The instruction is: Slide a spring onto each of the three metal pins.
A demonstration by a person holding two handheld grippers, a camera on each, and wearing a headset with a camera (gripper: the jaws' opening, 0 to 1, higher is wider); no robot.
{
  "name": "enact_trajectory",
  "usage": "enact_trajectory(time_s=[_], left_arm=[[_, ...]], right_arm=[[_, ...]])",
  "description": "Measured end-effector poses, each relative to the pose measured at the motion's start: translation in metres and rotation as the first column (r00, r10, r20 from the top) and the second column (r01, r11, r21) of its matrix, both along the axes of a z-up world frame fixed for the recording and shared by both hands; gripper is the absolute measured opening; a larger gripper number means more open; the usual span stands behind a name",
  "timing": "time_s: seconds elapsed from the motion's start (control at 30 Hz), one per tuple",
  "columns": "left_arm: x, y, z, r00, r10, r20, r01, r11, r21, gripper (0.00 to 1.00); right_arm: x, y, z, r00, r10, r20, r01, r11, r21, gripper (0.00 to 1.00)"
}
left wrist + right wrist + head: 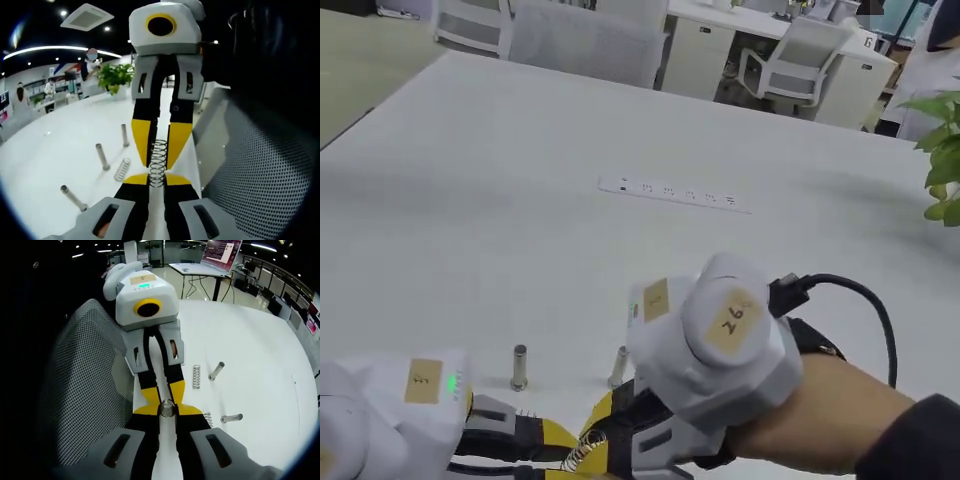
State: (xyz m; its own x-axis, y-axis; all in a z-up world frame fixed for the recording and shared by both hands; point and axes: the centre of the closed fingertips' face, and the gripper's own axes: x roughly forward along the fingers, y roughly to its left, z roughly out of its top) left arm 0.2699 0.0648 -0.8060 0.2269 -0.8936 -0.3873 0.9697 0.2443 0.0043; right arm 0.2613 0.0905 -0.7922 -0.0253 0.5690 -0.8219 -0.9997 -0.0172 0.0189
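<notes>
The two tools meet nose to nose at the near edge of the desk (520, 200), and one spring (158, 159) is caught between them. The left hand-held gripper (156, 181) has its jaws drawn almost together on one end of the coil. The right hand-held gripper (167, 415) pinches the other end just as narrowly, so the spring hangs in the air and touches nothing else. To me it reads as a pass or a re-grip, made to get the coil squared up before it goes anywhere. The three pins (124, 135) (102, 156) (72, 197) stand upright on the desk just beyond, all of them bare (so I judge the task is at its first spring). Two loose springs (196, 376) (207, 419) lie flat on the desk near the pins, waiting their turn. Next, I'd say, one tool has to let go so the other holds the coil alone with its open end free. That end must then come over a pin top, axis in line with the pin, and slide down. If the coil is held tilted, it will likely catch on the pin's tip.
</notes>
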Motion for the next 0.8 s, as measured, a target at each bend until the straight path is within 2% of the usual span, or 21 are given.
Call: enact_trajectory(time_s=[0.27, 0.47, 0.8], left_arm=[[0.000, 0.000, -0.002, 1.000, -0.001, 0.003, 0.001, 1.000, 0.010, 0.02], [0.002, 0.000, -0.002, 1.000, 0.016, -0.015, -0.016, 1.000, -0.003, 0.04], [0.009, 0.008, -0.002, 0.997, 0.071, -0.039, -0.072, 0.997, -0.022, 0.15]], right_arm=[[0.000, -0.002, -0.002, 1.000, -0.002, -0.003, 0.002, 1.000, -0.009, 0.08], [0.002, -0.003, -0.002, 1.000, -0.010, -0.001, 0.010, 1.000, -0.013, 0.08], [0.011, -0.013, -0.001, 0.999, -0.045, 0.010, 0.046, 0.999, -0.026, 0.08]])
